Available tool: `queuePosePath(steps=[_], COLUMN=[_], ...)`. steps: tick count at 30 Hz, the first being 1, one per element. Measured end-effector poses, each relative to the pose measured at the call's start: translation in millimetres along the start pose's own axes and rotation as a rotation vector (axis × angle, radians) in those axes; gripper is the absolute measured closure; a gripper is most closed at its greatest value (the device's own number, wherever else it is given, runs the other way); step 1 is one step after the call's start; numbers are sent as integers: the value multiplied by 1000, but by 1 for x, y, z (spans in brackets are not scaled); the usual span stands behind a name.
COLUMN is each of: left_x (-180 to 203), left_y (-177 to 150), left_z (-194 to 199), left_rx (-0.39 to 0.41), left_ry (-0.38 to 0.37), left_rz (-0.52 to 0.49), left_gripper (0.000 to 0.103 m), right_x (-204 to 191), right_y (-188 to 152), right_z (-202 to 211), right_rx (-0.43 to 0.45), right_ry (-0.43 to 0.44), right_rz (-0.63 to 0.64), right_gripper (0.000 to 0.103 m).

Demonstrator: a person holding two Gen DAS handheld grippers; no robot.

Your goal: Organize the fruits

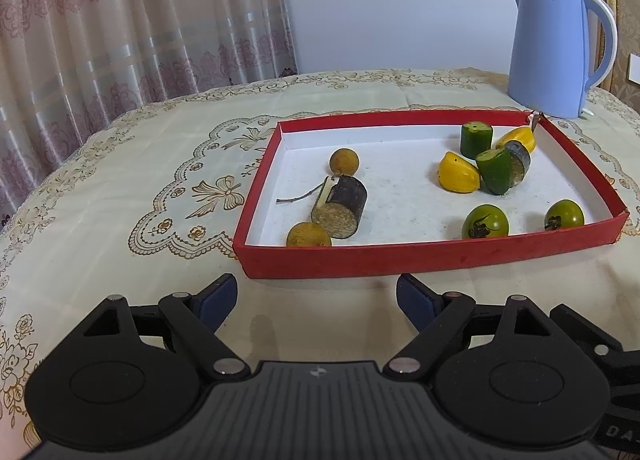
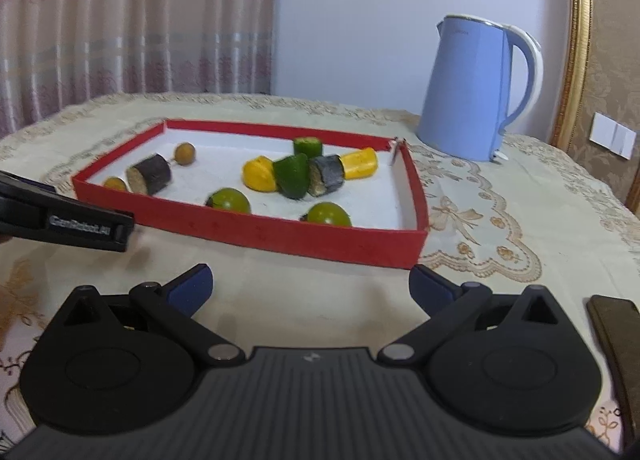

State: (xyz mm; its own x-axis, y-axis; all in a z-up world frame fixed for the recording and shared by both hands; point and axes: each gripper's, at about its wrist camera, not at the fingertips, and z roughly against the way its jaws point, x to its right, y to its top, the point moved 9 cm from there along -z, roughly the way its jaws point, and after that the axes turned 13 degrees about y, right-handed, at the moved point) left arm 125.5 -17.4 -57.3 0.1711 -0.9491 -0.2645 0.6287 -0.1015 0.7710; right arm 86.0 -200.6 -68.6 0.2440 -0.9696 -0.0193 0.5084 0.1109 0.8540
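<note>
A red-walled tray (image 1: 400, 258) (image 2: 248, 232) with a white floor holds all the fruit pieces. Its left part has two brown round fruits (image 1: 344, 161) (image 1: 308, 235) and a dark cut cylinder (image 1: 344, 204) (image 2: 150, 176). On its right lie yellow pieces (image 1: 458, 173) (image 2: 260, 174), green cut pieces (image 1: 496, 170) (image 2: 294, 176), another dark cylinder (image 2: 328, 176) and two round green fruits (image 1: 485, 222) (image 2: 230, 200). My left gripper (image 1: 316, 300) hovers open before the tray's near wall, holding nothing. My right gripper (image 2: 310, 288) is open too, empty, in front of the tray.
A light blue kettle (image 1: 556, 48) (image 2: 476, 88) stands behind the tray's far right corner. The table wears a cream embroidered cloth (image 1: 140, 180). Curtains hang at the left. A dark flat object (image 2: 618, 344) lies at the right edge. The left tool's body (image 2: 68, 222) juts in from the left.
</note>
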Motion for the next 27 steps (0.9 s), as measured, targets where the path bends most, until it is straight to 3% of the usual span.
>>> queuePosePath(steps=[4, 7, 16, 27], left_x=[0, -1, 0, 4], left_y=[0, -1, -2, -2], left_z=[-1, -2, -4, -6], left_rx=[-4, -7, -15, -28], left_ry=[1, 3, 1, -13], left_rz=[3, 7, 13, 26], left_gripper=[16, 16, 16, 16], right_x=[3, 2, 20, 20], right_y=[-7, -6, -13, -14], right_z=[-13, -12, -16, -18], right_rx=[-96, -89, -104, -105], right_ry=[-92, -106, 3, 7], right_rz=[21, 39, -124, -129], right_gripper=[0, 0, 0, 0])
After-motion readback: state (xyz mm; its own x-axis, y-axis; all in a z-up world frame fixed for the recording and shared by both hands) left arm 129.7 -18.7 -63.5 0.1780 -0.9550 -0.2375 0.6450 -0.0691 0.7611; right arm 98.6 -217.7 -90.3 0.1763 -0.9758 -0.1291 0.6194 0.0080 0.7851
